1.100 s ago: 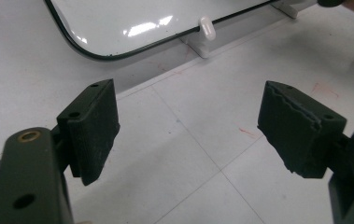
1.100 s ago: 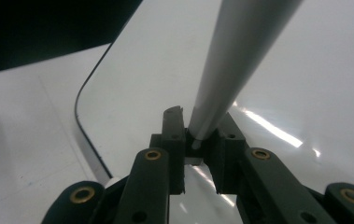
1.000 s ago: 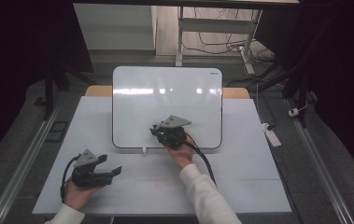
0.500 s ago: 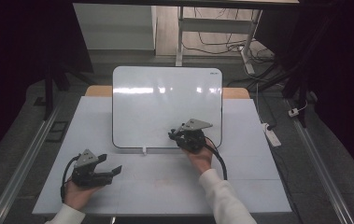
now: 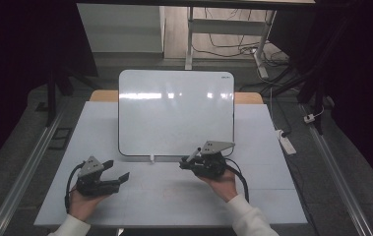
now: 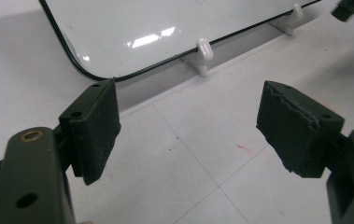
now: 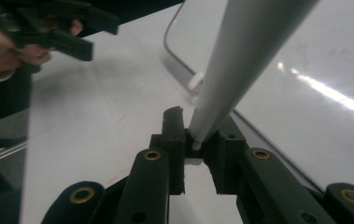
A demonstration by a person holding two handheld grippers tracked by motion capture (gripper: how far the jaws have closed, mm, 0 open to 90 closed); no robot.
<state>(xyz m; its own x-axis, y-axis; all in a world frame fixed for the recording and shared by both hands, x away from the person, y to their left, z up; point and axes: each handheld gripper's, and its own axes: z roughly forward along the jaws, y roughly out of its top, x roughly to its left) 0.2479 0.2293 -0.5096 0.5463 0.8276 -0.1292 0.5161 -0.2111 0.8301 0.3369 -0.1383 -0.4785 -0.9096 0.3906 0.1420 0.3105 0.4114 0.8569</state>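
Nearest your body, on the front part of the white table [image 5: 164, 196], your left gripper [image 5: 117, 178] rests low in your left hand [image 5: 83, 204] with its jaws spread wide and nothing between them; in the left gripper view the two black pads [image 6: 95, 126] stand well apart over bare tabletop. To the right of it, just short of the board's front edge, your right gripper [image 5: 188, 163] sits in your right hand [image 5: 221, 183] with its jaws pinching a slim marker [image 7: 240, 65], a pale grey barrel that rises steeply out of the clamp in the right gripper view; in the high view it is a thin dark sliver, so its tip colour is hard to make out. Beyond both grippers lies the whiteboard [image 5: 174, 110], flat on the table with rounded corners and a dark rim, its surface blank apart from reflected light. Small white clips [image 6: 204, 49] stand along its near edge. Farther back, cables trail across the floor [image 5: 233, 46].
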